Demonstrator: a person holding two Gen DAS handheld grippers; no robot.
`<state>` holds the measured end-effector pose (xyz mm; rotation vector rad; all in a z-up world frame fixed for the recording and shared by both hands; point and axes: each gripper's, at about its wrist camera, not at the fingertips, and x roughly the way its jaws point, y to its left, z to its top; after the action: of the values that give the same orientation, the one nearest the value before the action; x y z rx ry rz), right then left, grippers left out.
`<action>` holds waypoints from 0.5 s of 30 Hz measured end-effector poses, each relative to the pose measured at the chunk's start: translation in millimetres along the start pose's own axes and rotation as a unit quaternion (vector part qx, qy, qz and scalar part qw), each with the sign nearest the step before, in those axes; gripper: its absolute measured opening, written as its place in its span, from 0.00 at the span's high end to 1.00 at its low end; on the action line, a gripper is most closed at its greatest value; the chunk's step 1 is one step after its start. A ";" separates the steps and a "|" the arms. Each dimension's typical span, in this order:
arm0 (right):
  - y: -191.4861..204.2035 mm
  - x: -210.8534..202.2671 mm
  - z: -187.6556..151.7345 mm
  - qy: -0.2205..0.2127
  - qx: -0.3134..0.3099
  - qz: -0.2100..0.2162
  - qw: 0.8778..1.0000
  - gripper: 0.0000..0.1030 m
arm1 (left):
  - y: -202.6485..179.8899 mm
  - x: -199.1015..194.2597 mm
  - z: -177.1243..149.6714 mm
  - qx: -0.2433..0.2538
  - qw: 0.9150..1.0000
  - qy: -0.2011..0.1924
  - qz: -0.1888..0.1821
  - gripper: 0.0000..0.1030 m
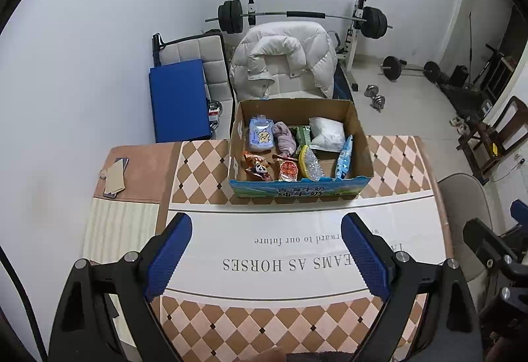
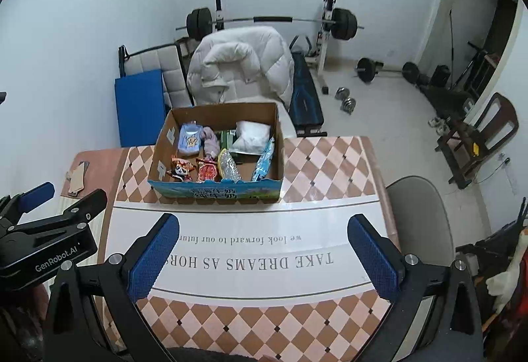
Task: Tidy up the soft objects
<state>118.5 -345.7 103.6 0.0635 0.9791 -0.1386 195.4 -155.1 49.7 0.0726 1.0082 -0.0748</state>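
Observation:
An open cardboard box (image 1: 298, 191) (image 2: 214, 188) stands at the far side of the table. It holds soft packs: a blue tissue pack (image 1: 261, 134) (image 2: 189, 139), a mauve cloth (image 1: 285, 137) (image 2: 210, 141), a white pouch (image 1: 326, 132) (image 2: 251, 135), snack bags (image 1: 259, 167) (image 2: 180, 171), a yellow-edged clear bag (image 1: 310, 163) (image 2: 228, 168) and a blue packet (image 1: 344, 159) (image 2: 264, 160). My left gripper (image 1: 267, 230) and right gripper (image 2: 264, 230) are both open and empty, held above the near table, short of the box.
The table (image 1: 198, 163) has a checked cover with printed text. A phone and card (image 1: 115, 175) lie at its left. Beyond stand a chair with a white jacket (image 1: 283, 59), a blue mat (image 1: 180, 97), a barbell rack (image 1: 297, 17) and dumbbells (image 1: 376, 94). A beige chair (image 2: 422, 216) stands right.

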 end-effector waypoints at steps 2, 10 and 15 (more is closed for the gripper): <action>0.0 -10.3 -2.1 -0.001 -0.002 0.004 1.000 0.00 | 1.2 -8.4 -1.2 -0.004 1.000 -0.005 0.000 0.10; -3.8 -38.4 -10.4 -0.007 -0.002 0.003 1.000 0.00 | 2.5 -38.7 -9.4 -0.001 0.999 -0.040 0.015 0.10; -4.0 -51.0 -12.8 -0.013 -0.001 0.011 1.000 0.00 | 3.5 -44.3 -17.2 -0.006 0.999 -0.028 -0.019 0.00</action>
<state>79.3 -343.7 138.9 0.0698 0.9530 -0.1188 157.7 -148.6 78.1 0.0411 0.9539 -0.1044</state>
